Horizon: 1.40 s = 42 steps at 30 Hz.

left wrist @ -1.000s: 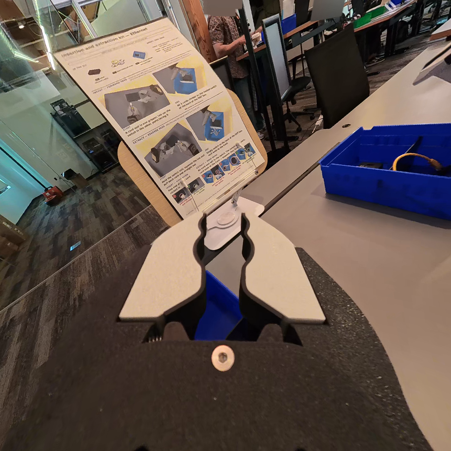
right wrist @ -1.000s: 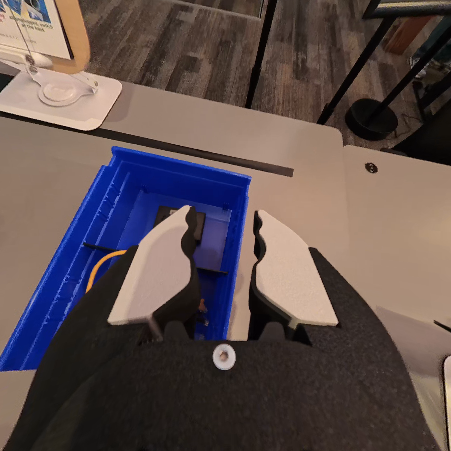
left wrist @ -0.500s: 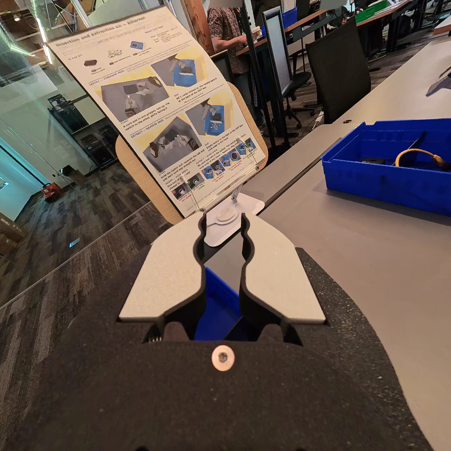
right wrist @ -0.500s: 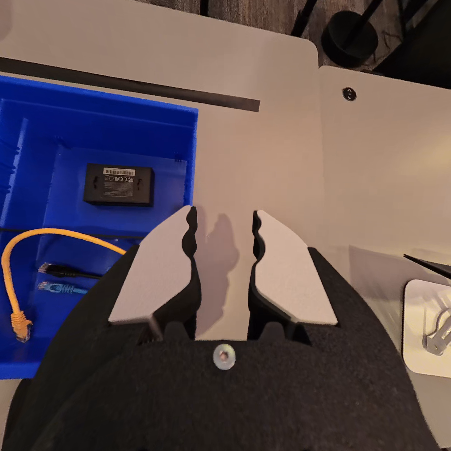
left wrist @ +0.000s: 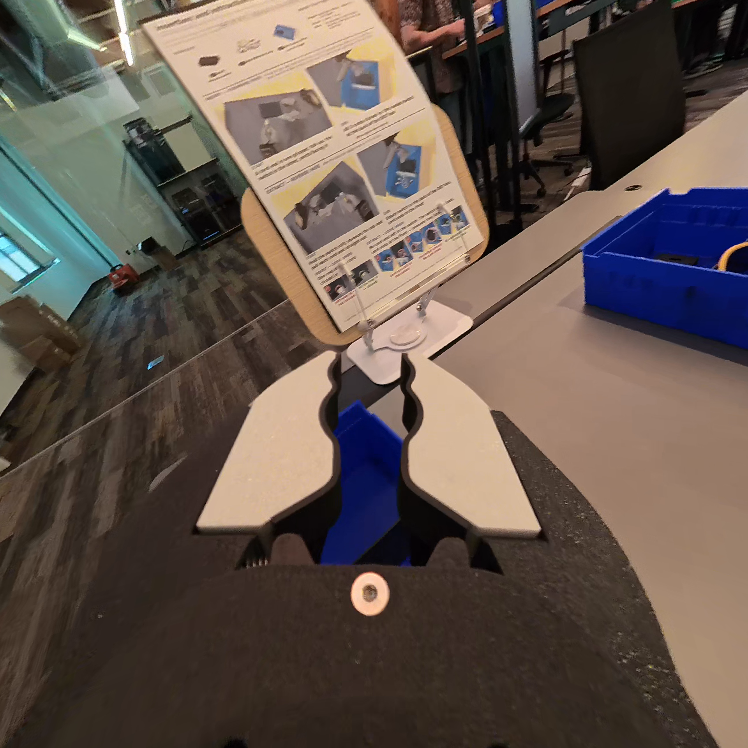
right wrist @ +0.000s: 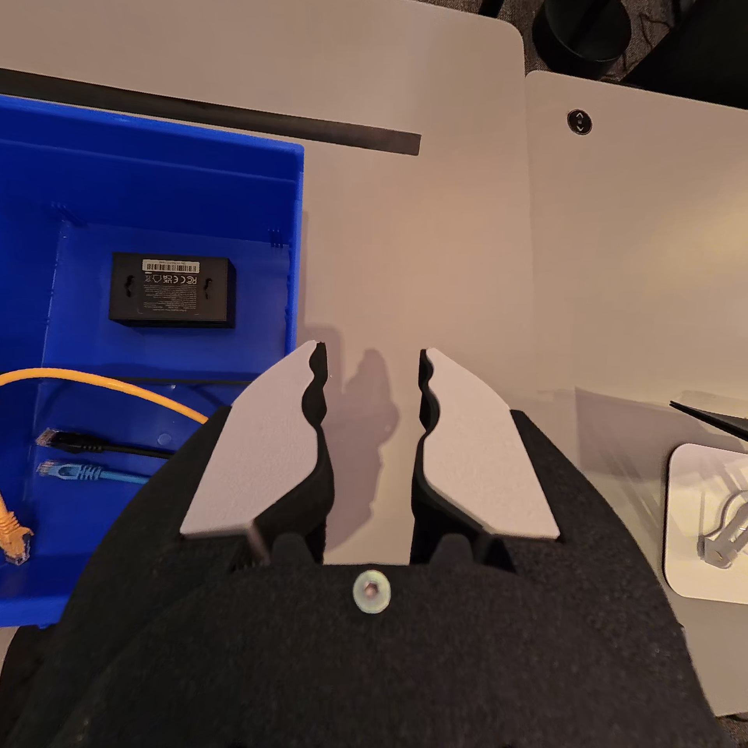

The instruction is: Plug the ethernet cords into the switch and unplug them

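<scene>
- The right gripper (right wrist: 372, 356), two pale grey fingers with wavy black foam edges, hangs over bare grey desk (right wrist: 445, 243) just right of the blue plastic bin (right wrist: 297, 251); its jaws stand moderately apart and hold nothing.
- The left gripper (left wrist: 369, 364) has a narrower gap and is also empty. It points at a printed instruction sheet on a wooden-backed stand (left wrist: 344, 170), with another blue bin (left wrist: 364, 453) showing between its fingers.
- The small black box-shaped switch (right wrist: 172, 289) lies label side up in the bin's far compartment, clear of the walls.
- Three cords lie in the nearer compartment: a yellow ethernet cord (right wrist: 101, 380) that arcs down to its plug at the left, a black ethernet cord (right wrist: 77, 443) and a light blue ethernet cord (right wrist: 69, 471), whose plugs point left. None is plugged in.
- The step in hand looks like the first reach. To do it well, I would shift the right gripper left over the bin and come down on one plug's boot, squarely, so that the latch tab stays free.
- The switch probably needs turning or steadying by the other gripper, since its ports are not visible from above.
- Only the right wrist view shows the bin's contents from above; the left wrist view shows that bin from the side, well to its right, and the office floor beyond.
</scene>
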Each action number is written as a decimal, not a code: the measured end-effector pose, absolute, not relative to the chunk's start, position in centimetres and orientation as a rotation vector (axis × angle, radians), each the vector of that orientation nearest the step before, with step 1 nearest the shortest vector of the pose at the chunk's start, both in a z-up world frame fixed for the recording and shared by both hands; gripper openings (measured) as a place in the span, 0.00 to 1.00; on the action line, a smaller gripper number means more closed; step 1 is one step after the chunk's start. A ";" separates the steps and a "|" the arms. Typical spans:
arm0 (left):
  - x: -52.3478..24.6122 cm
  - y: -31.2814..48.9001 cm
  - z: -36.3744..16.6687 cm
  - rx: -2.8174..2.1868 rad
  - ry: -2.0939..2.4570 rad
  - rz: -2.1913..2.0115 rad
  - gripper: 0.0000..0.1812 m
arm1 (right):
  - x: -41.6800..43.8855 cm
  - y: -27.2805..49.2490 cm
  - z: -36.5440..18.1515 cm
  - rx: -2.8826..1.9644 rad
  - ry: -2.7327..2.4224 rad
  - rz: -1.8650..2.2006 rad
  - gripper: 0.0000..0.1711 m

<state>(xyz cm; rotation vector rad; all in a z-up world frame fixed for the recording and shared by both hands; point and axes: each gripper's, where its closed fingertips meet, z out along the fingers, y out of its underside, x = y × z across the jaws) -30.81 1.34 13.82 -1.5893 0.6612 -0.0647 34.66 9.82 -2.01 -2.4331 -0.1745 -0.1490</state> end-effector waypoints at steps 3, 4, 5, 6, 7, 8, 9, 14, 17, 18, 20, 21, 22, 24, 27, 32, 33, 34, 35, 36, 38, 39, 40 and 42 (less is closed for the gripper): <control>-33.4 1.3 13.6 -1.633 0.591 -0.052 0.16 | 34.9 9.7 -2.1 -2.438 -0.170 -0.153 0.25; -34.3 1.2 13.4 -1.650 0.564 -0.061 0.16 | 34.9 9.7 -2.1 -2.439 -0.168 -0.155 0.25; -35.1 1.1 13.2 -1.668 0.542 -0.077 0.16 | 35.0 9.7 -2.2 -2.440 -0.168 -0.155 0.25; -35.7 1.0 13.1 -1.679 0.522 -0.096 0.16 | 35.0 9.7 -2.2 -2.440 -0.170 -0.156 0.25; -36.3 0.8 13.1 -1.682 0.505 -0.111 0.16 | 34.9 9.7 -2.2 -2.442 -0.174 -0.156 0.25; -36.7 0.7 13.2 -1.678 0.490 -0.120 0.16 | 34.9 9.7 -2.3 -2.443 -0.175 -0.157 0.25; -37.1 0.6 13.4 -1.669 0.477 -0.123 0.16 | 34.9 9.8 -2.4 -2.446 -0.175 -0.155 0.25; -38.0 0.1 13.7 -1.657 0.454 -0.113 0.16 | 34.2 9.8 -3.0 -2.467 -0.201 -0.113 0.25; -38.2 0.0 13.6 -1.660 0.452 -0.110 0.16 | 33.1 10.0 -3.4 -2.471 -0.213 -0.021 0.24; -38.3 0.0 13.6 -1.662 0.452 -0.106 0.16 | 32.9 10.0 -3.6 -2.478 -0.214 -0.004 0.24; -38.3 -0.1 13.6 -1.664 0.455 -0.107 0.16 | 32.8 9.8 -4.3 -2.516 -0.217 0.010 0.24; -38.4 -0.2 13.6 -1.663 0.451 -0.106 0.16 | 32.5 9.5 -4.6 -2.539 -0.227 0.030 0.24; -38.5 -0.2 13.7 -1.660 0.448 -0.109 0.16 | 32.0 9.3 -4.8 -2.557 -0.243 0.059 0.23; -38.4 -0.2 13.7 -1.654 0.451 -0.118 0.16 | 30.8 9.1 -4.7 -2.567 -0.282 0.120 0.20; -38.2 -0.2 13.5 -1.663 0.459 -0.114 0.16 | 26.2 8.5 -3.5 -2.520 -0.490 0.303 0.14; -37.6 0.0 13.2 -1.675 0.481 -0.124 0.16 | 19.9 8.5 -3.5 -2.392 -0.998 0.222 0.15; -37.5 0.0 13.2 -1.676 0.485 -0.123 0.16 | 18.7 8.5 -3.9 -2.329 -1.124 0.214 0.15; -37.4 0.1 13.2 -1.676 0.489 -0.123 0.16 | 17.7 8.5 -4.2 -2.260 -1.229 0.191 0.15; -37.3 0.1 13.2 -1.674 0.495 -0.125 0.16 | 17.1 8.3 -4.6 -2.197 -1.320 0.167 0.15; -37.1 0.1 13.3 -1.672 0.500 -0.128 0.16 | 17.0 8.4 -4.9 -2.141 -1.371 0.123 0.15; -36.9 0.2 13.3 -1.671 0.509 -0.128 0.16 | 17.5 8.8 -5.2 -2.116 -1.381 0.060 0.15; -36.7 0.2 13.3 -1.671 0.514 -0.127 0.16 | 17.6 8.6 -5.4 -2.104 -1.397 0.066 0.15; -36.6 0.2 13.4 -1.670 0.519 -0.127 0.16 | 17.8 8.5 -5.6 -2.085 -1.416 0.068 0.15; -36.3 0.3 13.4 -1.666 0.529 -0.133 0.16 | 18.1 8.5 -6.1 -2.062 -1.447 0.043 0.15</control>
